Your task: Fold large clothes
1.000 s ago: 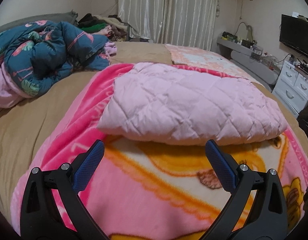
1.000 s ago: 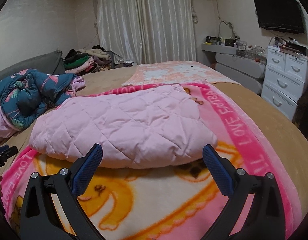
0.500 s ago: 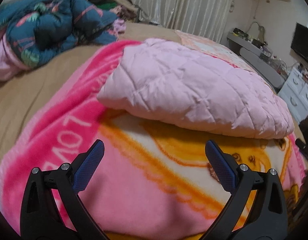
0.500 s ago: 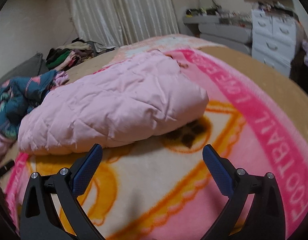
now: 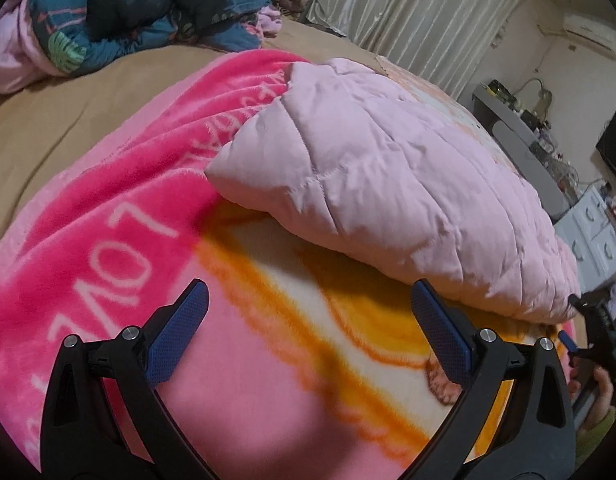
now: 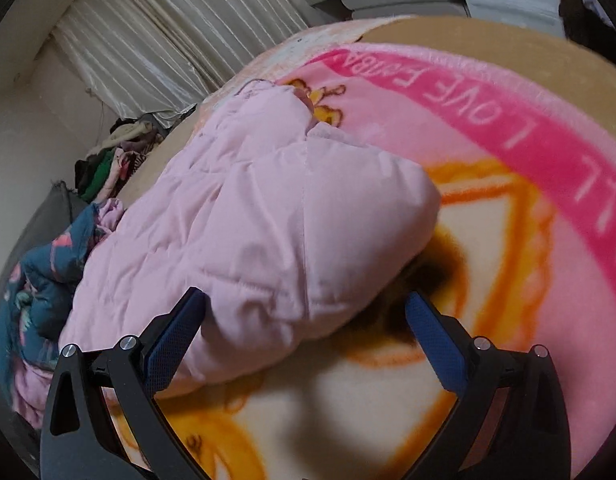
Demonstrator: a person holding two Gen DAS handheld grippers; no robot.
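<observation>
A pale pink quilted garment (image 5: 388,196) lies folded in a thick bundle on a pink and orange cartoon blanket (image 5: 119,216) spread over the bed. My left gripper (image 5: 308,328) is open, low over the blanket, just short of the bundle's near edge. The right gripper (image 6: 308,332) is open too, its fingers straddling the near right corner of the same garment (image 6: 251,232) without gripping it. The other gripper (image 5: 588,340) and a hand show at the left wrist view's right edge.
A dark blue floral duvet (image 5: 119,12) is bunched at the bed's far left. A clothes pile (image 6: 107,160) sits by the curtains (image 5: 408,20). White drawers (image 5: 600,236) and a grey desk (image 5: 520,152) stand to the right of the tan bedsheet (image 5: 59,116).
Both grippers have dropped lower and moved forward toward the garment, tilting as they went. The right one now has the garment's corner between its open fingers. The bundle itself has not shifted.
</observation>
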